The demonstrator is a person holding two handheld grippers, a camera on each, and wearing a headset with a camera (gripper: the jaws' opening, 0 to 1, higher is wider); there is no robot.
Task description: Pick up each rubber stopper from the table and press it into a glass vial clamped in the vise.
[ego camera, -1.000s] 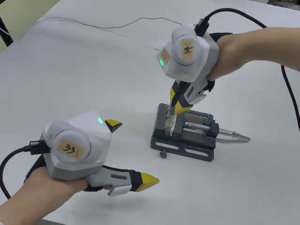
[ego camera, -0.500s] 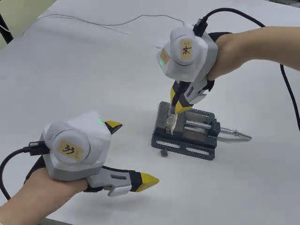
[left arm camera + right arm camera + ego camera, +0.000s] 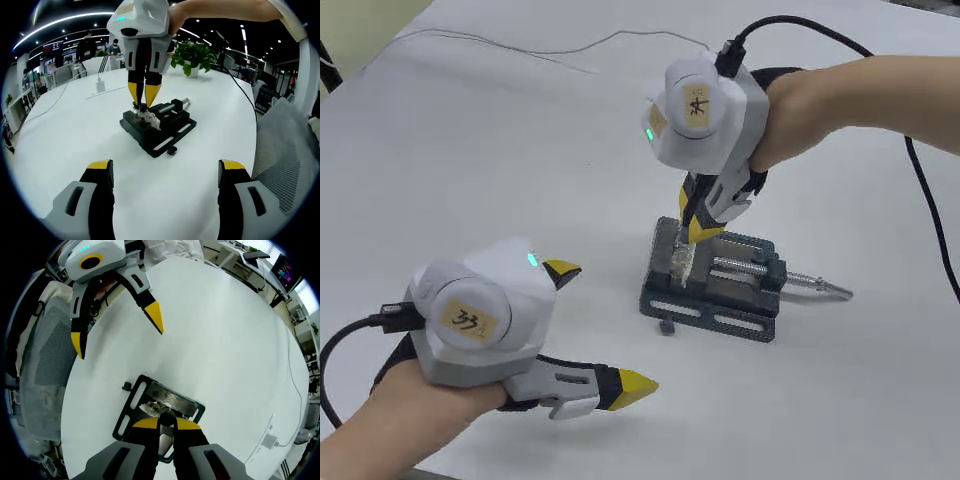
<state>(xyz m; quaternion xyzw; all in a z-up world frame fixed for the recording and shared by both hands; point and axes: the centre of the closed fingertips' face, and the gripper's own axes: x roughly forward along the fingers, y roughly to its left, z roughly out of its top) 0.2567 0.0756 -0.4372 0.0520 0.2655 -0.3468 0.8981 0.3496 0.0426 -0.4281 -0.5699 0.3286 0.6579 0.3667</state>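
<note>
A dark metal vise (image 3: 720, 290) stands on the white table (image 3: 500, 160) and clamps a clear glass vial (image 3: 681, 262) upright at its left end. My right gripper (image 3: 695, 232) points straight down over that vial, jaws nearly together on a small dark rubber stopper (image 3: 166, 419) at the vial's mouth. In the left gripper view the stopper (image 3: 143, 107) sits between the right gripper's (image 3: 145, 97) yellow tips, just above the vial (image 3: 148, 116) and vise (image 3: 160, 125). My left gripper (image 3: 602, 327) hovers open at the near left, well short of the vise, holding nothing.
A small dark knob (image 3: 667, 327) lies at the vise's front edge, and its screw handle (image 3: 820, 289) sticks out to the right. A thin cable (image 3: 550, 48) runs across the far table. A mesh chair (image 3: 285, 150) stands beside the table, and a potted plant (image 3: 192, 55) behind it.
My right gripper has shifted slightly left and up over the vial, still shut on the stopper. The left gripper has not moved.
</note>
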